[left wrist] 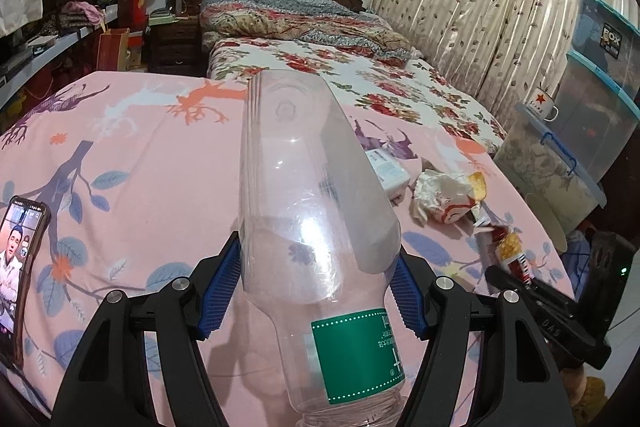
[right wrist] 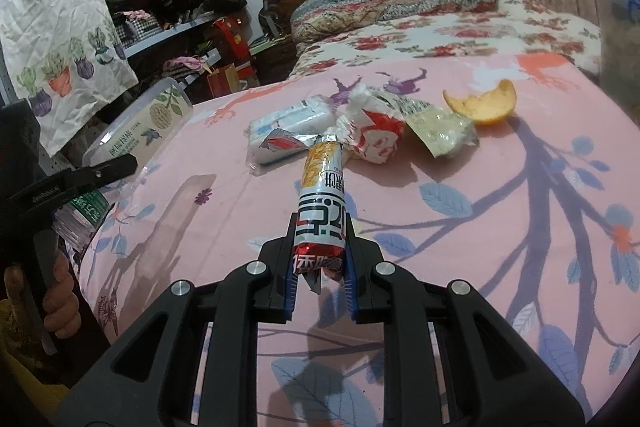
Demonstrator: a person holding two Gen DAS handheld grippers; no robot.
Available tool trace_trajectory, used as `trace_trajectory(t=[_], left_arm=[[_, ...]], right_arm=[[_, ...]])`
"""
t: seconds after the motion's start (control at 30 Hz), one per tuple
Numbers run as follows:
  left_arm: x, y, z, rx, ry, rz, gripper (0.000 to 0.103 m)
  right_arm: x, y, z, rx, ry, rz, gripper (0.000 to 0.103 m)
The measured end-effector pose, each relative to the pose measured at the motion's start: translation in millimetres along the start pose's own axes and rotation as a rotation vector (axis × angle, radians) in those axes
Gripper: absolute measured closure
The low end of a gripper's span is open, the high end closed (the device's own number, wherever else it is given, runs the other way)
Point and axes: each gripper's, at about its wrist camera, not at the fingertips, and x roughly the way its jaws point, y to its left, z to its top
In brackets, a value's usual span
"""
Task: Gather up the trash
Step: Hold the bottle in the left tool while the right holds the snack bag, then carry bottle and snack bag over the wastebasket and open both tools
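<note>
A clear plastic bottle (left wrist: 312,195) with a green label stands out from my left gripper (left wrist: 316,267), base pointing away, and the blue pads press on its sides. My right gripper (right wrist: 322,227) is shut on a red and white snack wrapper (right wrist: 324,203), held just above the pink bedsheet (right wrist: 460,247). Beyond it lie a crumpled wrapper (right wrist: 376,139), a white tissue pack (right wrist: 292,123), a torn foil packet (right wrist: 440,131) and an orange peel (right wrist: 484,103). In the left wrist view the right gripper (left wrist: 512,279) and its wrapper (left wrist: 508,251) are at the right, near that pile (left wrist: 440,195).
A phone (left wrist: 20,267) with a lit screen lies on the sheet at the far left. Stacked clear storage boxes (left wrist: 580,147) with a mug (left wrist: 544,103) stand to the right of the bed. Cluttered shelves (right wrist: 160,27) line the left wall. A hand (right wrist: 56,291) grips the left tool.
</note>
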Motion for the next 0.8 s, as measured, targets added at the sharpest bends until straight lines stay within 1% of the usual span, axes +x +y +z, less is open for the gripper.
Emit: trace_trajectory(t=[0.3,0.5,0.67,0.8], left_arm=[[-9.2,-7.7,2.8,0.005,-0.028,-0.017,0.038],[-13.5,-13.9,4.5,0.013,-0.034,-0.035,0.038],[-15.3,-29.3,13.4,0.063,-0.039,-0.068,0.038],[-7.4,-59.4,22.1,0.137,-0.037,-0.111,0.038]], right_arm=[[2.9,1.6,-2.9,-0.019,0.003,-0.007,0.082],[2.2,-2.3,-1.3,0.002,0.000,-0.006,0.082],[-15.4,-5.4,7.0,-0.006,-0.058,-0.023,0.082],[-29.5,-21.0,14.2,0.006,-0.105,-0.065,0.082]])
